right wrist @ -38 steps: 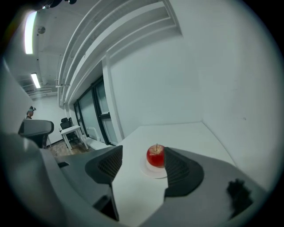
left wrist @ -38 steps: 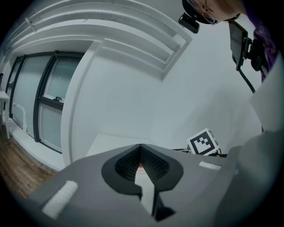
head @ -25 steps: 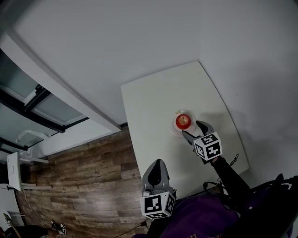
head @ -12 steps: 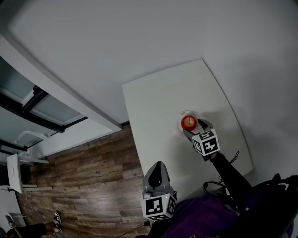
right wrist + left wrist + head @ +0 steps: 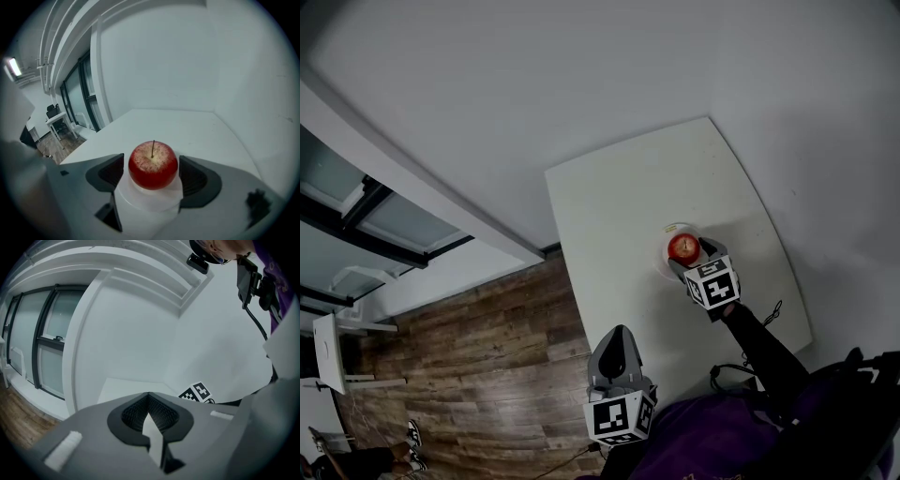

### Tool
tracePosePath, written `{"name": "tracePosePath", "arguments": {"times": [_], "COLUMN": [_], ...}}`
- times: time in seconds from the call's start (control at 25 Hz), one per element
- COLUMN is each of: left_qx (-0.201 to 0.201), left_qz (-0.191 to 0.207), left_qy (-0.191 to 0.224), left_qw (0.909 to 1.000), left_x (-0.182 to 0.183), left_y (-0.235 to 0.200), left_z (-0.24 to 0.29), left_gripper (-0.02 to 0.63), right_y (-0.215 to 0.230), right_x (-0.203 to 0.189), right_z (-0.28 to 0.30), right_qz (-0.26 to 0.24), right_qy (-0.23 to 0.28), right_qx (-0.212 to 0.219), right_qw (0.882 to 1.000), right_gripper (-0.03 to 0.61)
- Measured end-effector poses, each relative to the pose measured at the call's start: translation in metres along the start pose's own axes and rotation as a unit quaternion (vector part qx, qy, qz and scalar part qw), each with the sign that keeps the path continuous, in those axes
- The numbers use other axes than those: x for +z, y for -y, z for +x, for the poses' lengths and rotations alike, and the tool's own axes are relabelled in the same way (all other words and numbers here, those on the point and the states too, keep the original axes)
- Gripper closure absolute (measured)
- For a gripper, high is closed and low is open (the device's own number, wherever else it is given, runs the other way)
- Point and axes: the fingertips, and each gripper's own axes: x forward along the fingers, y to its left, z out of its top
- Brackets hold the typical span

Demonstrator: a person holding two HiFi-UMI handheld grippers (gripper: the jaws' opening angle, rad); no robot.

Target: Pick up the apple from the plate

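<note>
A red apple [image 5: 682,247] [image 5: 153,165] with an upright stem sits on a small white plate [image 5: 662,262] [image 5: 146,200] on the white table [image 5: 619,197]. My right gripper [image 5: 694,256] [image 5: 152,172] reaches over the plate. Its jaws are opening and stand on either side of the apple, with a small gap at each pad. My left gripper [image 5: 618,334] [image 5: 149,397] hangs off the table's near left edge, far from the apple. It is shut, with nothing in it.
The table stands against a white wall, and wooden floor [image 5: 478,356] and a window wall lie to its left. A dark cable [image 5: 772,319] lies at the table's near right edge. The person's purple clothing [image 5: 703,441] fills the bottom right of the head view.
My right gripper has moved forward and down, so its jaws now flank the apple rather than sit short of it. The left gripper has hardly shifted.
</note>
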Motion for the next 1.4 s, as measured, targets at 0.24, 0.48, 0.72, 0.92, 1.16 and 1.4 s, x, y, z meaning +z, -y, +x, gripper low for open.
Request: {"name": "tracePosePath", "arguments": {"times": [0.24,0.48,0.72,0.92,1.16,1.4], "left_qx": [0.002,0.0,0.002,-0.002,-0.012,-0.02], "left_qz": [-0.001,0.002,0.005,0.007,0.011,0.016], "left_qy": [-0.003,-0.004,-0.003,0.002,0.009,0.017], "left_qw": [1.0,1.0,1.0,1.0,0.9998,0.9995], "left_x": [0.0,0.0,0.001,0.003,0.006,0.01], "left_y": [-0.002,-0.003,-0.005,-0.001,0.007,0.013], "left_z": [0.003,0.005,0.004,0.003,-0.001,-0.008], "left_gripper": [0.606,0.606,0.606,0.606,0.606,0.606], "right_y": [0.0,0.002,0.003,-0.001,-0.006,-0.011], "right_x": [-0.003,-0.006,0.002,0.01,0.019,0.022], "right_z": [0.006,0.008,0.001,-0.011,-0.028,-0.043], "right_qz": [0.0,0.007,-0.002,-0.003,-0.007,-0.012], "right_qy": [-0.013,-0.017,0.001,0.014,0.028,0.037], "right_qx": [0.003,0.002,0.003,0.01,0.012,0.012], "right_qw": [1.0,1.0,1.0,1.0,0.999,0.999], "right_gripper": [0.225,0.227,0.227,0.227,0.227,0.227]}}
